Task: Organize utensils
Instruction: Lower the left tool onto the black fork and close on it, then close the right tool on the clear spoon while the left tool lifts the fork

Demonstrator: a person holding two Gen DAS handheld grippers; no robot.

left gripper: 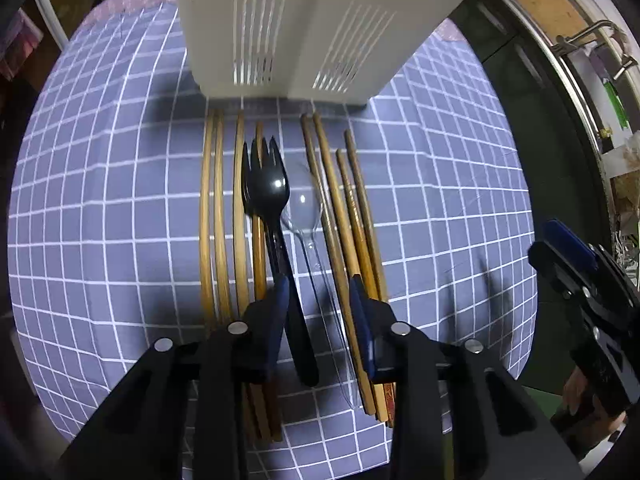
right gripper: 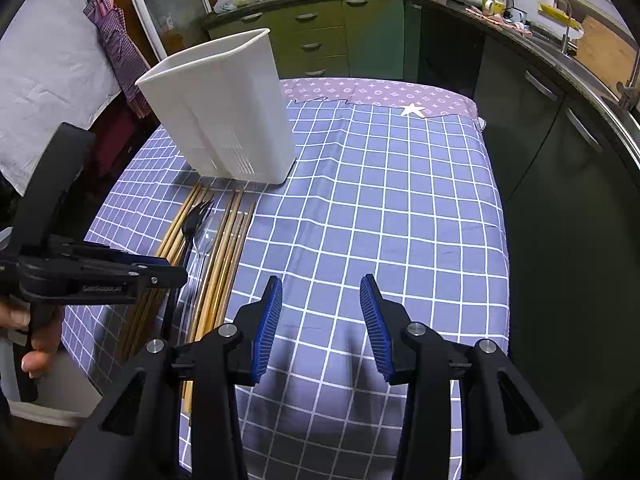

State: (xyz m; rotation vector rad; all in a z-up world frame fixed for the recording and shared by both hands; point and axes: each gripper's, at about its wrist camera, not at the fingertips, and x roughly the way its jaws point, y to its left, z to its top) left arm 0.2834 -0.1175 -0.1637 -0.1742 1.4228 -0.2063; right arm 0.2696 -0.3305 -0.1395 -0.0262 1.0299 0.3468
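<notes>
Blue-padded left gripper point(left gripper: 320, 292): jaws spread, low over the utensil row; the black fork's handle and the clear spoon's handle both lie in the gap between the pads; nothing pinched yet, contact with the fork cannot be told.
Right gripper point(right gripper: 320, 292): jaws spread wide, empty, hovering over bare cloth, well apart from the utensils.
Black fork point(left gripper: 276, 240): flat on the cloth, between the two chopstick groups; long axis runs from the left gripper toward the holder, tines at the holder end, handle end under the gripper.
Clear spoon point(left gripper: 302, 204): just beside the fork on its right, parallel, bowl toward the holder; hard to see against the cloth.
Chopsticks point(left gripper: 218, 220): wooden, two groups flanking fork and spoon, all parallel to the fork, far tips near the holder's base.
Holder point(left gripper: 288, 32): white plastic, slotted near its base, upright at the far end of the row, mouth open upward in the right wrist view.
Tablecloth point(right gripper: 380, 200): blue with white grid; utensils lie toward its left side.
Step in hand (judgement): picking the fork by its handle.
Method note: centre the pads on the fork handle alone, shifting left so the spoon handle stays outside; close across the narrow width, lift level, then tip upright over the holder.
Risk: catching the spoon or the nearest chopstick along with the fork.
</notes>
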